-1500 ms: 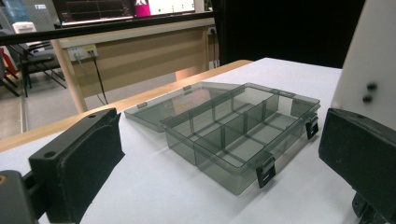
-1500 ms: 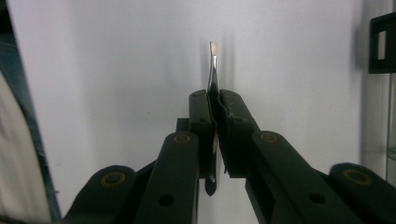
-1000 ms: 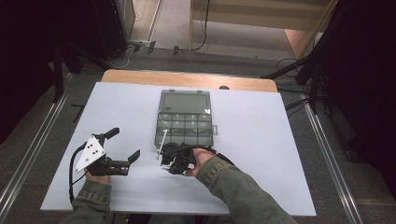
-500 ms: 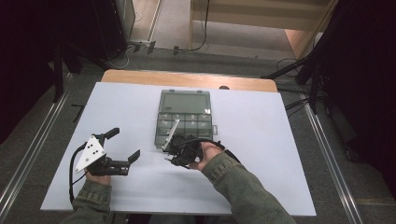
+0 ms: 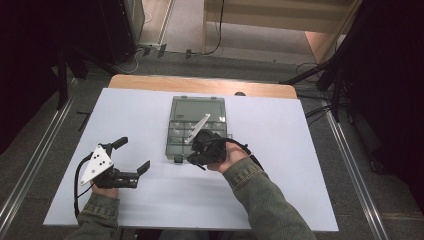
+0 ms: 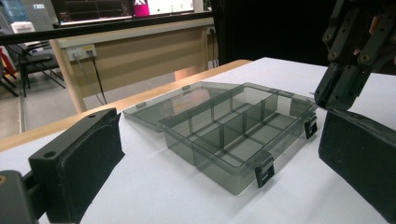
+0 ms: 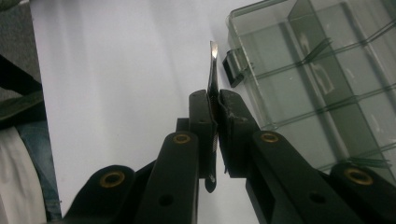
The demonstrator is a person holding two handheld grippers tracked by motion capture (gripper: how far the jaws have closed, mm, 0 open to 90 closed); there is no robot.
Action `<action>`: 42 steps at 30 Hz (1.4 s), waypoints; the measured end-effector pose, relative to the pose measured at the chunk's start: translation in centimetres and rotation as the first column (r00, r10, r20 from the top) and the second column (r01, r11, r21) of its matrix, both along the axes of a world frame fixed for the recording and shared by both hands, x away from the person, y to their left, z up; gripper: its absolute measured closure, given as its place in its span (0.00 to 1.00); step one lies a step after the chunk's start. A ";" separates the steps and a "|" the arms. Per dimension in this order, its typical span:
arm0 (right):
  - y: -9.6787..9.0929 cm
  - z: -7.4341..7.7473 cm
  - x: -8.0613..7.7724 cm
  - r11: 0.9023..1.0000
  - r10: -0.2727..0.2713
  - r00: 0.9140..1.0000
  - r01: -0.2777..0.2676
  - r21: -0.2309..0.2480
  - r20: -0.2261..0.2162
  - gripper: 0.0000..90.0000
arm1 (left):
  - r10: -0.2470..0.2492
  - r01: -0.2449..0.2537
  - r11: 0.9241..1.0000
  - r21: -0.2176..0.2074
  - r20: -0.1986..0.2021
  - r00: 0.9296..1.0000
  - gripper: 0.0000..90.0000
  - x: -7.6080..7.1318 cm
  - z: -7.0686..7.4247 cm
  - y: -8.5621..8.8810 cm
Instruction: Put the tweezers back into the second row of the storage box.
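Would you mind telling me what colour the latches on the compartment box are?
Black; the two latches on the smoky-grey compartment box show best in the left gripper view.

The white tabletop (image 5: 310,165) has a bare wooden strip (image 5: 150,83) along its far edge. Beyond that edge, cables (image 5: 134,53) lie on the grey floor (image 5: 185,30). A metal rail (image 5: 35,150) runs beside the left edge and another rail (image 5: 352,167) beside the right edge.

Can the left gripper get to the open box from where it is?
Probably yes. The left gripper is open, with bare table between it and the box, though the right gripper crowds the box's near edge.
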State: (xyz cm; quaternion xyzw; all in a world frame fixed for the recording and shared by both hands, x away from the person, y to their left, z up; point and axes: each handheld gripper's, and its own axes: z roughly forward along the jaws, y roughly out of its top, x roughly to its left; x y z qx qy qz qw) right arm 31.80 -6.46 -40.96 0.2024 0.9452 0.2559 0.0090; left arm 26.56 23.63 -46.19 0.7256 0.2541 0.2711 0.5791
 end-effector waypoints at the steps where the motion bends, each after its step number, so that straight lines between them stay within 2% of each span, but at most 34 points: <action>1: -0.3 0.2 0.1 1.000 -0.010 1.000 0.010 0.023 0.002 0.96 | 0.000 0.000 1.000 -0.002 0.001 1.000 0.00 0.0 0.0 0.0; 3: -0.4 0.3 0.1 1.000 -0.013 1.000 0.013 0.025 0.004 0.96 | 0.001 -0.001 1.000 -0.001 0.000 1.000 0.00 0.0 0.0 0.0; 6: -0.9 0.6 0.3 0.998 -0.032 0.999 0.031 0.054 0.025 0.96 | 0.000 0.000 1.000 0.000 0.002 1.000 0.00 0.0 0.0 0.0; 11: -1.8 0.8 0.9 0.994 -0.085 0.995 0.081 0.077 0.049 0.96 | 0.000 0.000 1.000 -0.001 0.000 1.000 0.00 0.0 0.0 0.0; 14: -2.5 0.8 1.5 0.989 -0.109 0.993 0.103 0.111 0.048 0.96 | 0.000 0.000 1.000 -0.001 0.000 1.000 0.00 0.0 0.0 0.0; 16: -2.9 0.8 1.7 0.985 -0.127 0.990 0.119 0.123 0.063 0.96 | 0.001 -0.001 1.000 -0.001 0.001 1.000 0.00 0.0 0.0 0.0; 20: -4.0 0.8 2.3 0.972 -0.182 0.979 0.166 0.166 0.089 0.96 | 0.001 -0.001 1.000 -0.007 0.001 1.000 0.00 0.0 0.0 0.0; 21: -4.3 0.8 2.4 0.967 -0.196 0.977 0.177 0.184 0.086 0.96 | 0.002 -0.002 1.000 -0.008 0.001 1.000 0.00 0.0 0.0 0.0; 22: -5.0 0.7 2.6 0.956 -0.209 0.975 0.186 0.226 0.080 0.96 | 0.002 -0.002 1.000 -0.008 0.002 1.000 0.00 0.0 0.0 0.1; 24: -5.5 0.6 2.8 0.950 -0.221 0.971 0.194 0.246 0.087 0.96 | 0.001 -0.001 1.000 -0.006 0.001 1.000 0.00 0.0 0.0 0.0; 28: -5.7 -0.1 3.3 0.957 -0.209 0.973 0.184 0.226 0.094 0.95 | 0.001 -0.001 1.000 -0.004 0.001 1.000 0.00 0.0 0.0 0.0; 31: -5.4 -1.3 4.1 0.968 -0.194 0.976 0.174 0.178 0.098 0.95 | 0.002 -0.002 1.000 -0.005 0.000 1.000 0.00 0.0 0.0 0.1; 36: -4.9 -2.1 4.7 0.975 -0.188 0.975 0.170 0.146 0.117 0.95 | 0.000 0.000 1.000 -0.003 -0.002 1.000 0.00 0.1 0.0 0.0; 37: -4.4 -2.6 4.9 0.981 -0.171 0.976 0.157 0.110 0.136 0.95 | 0.000 0.000 1.000 -0.005 -0.002 1.000 0.00 0.1 0.0 0.0; 38: -4.4 -2.6 4.9 0.981 -0.171 0.976 0.157 0.110 0.136 0.95 | 0.000 0.000 1.000 -0.003 -0.001 1.000 0.00 0.1 0.0 0.0; 39: -4.0 -3.0 4.9 0.987 -0.150 0.979 0.139 0.084 0.141 0.95 | 0.000 0.000 1.000 -0.004 -0.001 1.000 0.00 0.1 0.0 0.0; 42: -3.5 -3.3 4.8 0.991 -0.130 0.980 0.122 0.060 0.151 0.95 | -0.001 0.001 1.000 -0.005 -0.002 1.000 0.00 0.1 0.0 0.1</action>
